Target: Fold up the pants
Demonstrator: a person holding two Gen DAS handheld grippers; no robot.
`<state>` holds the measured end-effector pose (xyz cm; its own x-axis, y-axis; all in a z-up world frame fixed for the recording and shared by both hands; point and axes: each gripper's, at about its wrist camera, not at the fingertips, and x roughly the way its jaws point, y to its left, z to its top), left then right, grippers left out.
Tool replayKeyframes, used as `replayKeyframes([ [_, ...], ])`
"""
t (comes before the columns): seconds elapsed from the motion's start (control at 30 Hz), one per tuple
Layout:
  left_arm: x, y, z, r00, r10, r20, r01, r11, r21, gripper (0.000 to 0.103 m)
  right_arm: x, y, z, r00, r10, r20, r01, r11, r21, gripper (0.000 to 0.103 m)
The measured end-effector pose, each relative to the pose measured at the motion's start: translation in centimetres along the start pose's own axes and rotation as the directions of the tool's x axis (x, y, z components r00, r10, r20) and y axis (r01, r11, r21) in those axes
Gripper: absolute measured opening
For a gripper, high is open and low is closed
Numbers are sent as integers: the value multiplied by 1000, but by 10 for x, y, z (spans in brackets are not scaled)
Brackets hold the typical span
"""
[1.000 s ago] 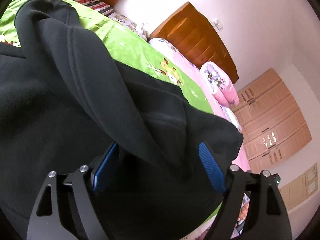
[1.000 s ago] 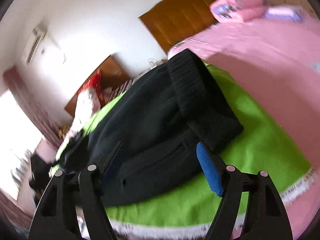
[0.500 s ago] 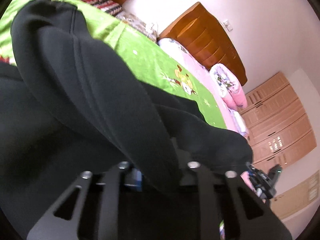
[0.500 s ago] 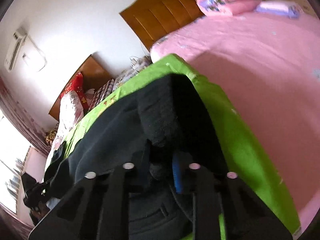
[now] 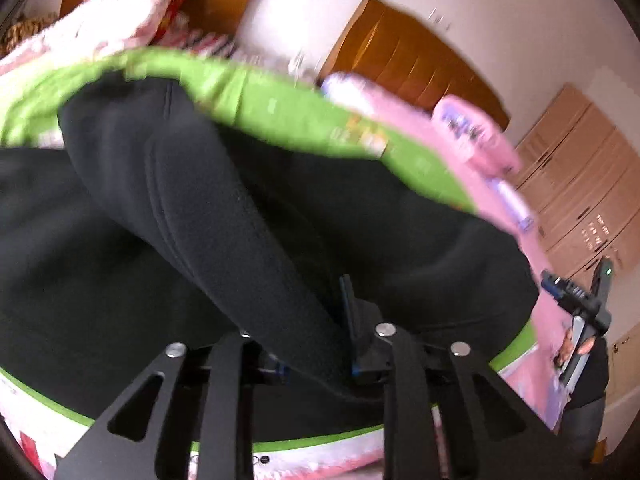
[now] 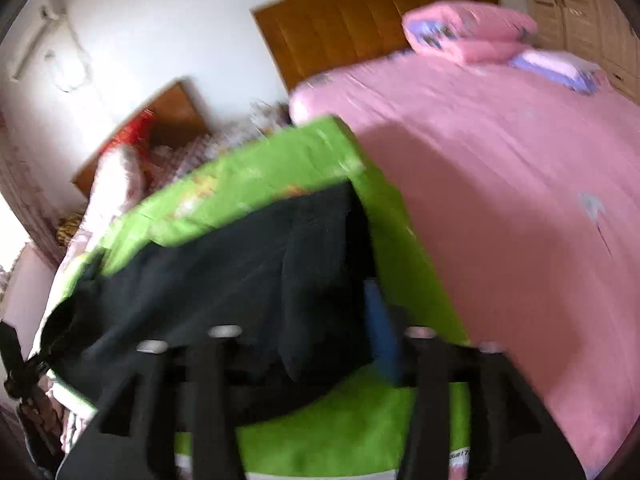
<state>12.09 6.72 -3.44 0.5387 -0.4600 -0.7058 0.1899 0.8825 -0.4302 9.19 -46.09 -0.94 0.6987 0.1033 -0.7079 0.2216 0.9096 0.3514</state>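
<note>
The black pants [image 5: 224, 240] lie on a green mat [image 5: 280, 116], with a thick fold running down toward me. My left gripper [image 5: 310, 336] has that fold between its blue pads; the jaws are narrow and opening, still pressed against the cloth. In the right wrist view the pants [image 6: 240, 272] lie flatter on the mat [image 6: 352, 424]. My right gripper [image 6: 296, 316] is opening, its jaws wide with loose black cloth lying between them and the blue pad [image 6: 380, 320] clear of it. The picture is blurred.
The mat lies at the edge of a pink bed [image 6: 520, 200] with a wooden headboard [image 6: 360, 20] and pink pillows [image 6: 468, 32]. A wardrobe [image 5: 580, 184] stands at right. The other gripper [image 5: 580, 300] and a hand show at the left view's right edge.
Both grippers went from wide open to shut on black cloth half a second ago. Now the right jaws stand wide again and the left have parted slightly. Both views have swung.
</note>
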Motion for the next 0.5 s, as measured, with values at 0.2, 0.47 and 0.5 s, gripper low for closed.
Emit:
replayKeyframes([
  [0.2, 5, 2, -14, 999, 12, 42, -14, 999, 52, 70, -28, -27, -27, 990, -8, 142, -6, 995, 97, 64],
  [0.47, 3, 11, -10, 998, -4, 63, 4, 1000, -3, 72, -18, 14, -56, 985, 128, 111, -114, 986, -123, 51],
  [0.5, 1, 9, -12, 998, -3, 64, 3, 1000, 1, 72, -5, 13, -56, 992, 97, 86, -86, 989, -120, 52],
])
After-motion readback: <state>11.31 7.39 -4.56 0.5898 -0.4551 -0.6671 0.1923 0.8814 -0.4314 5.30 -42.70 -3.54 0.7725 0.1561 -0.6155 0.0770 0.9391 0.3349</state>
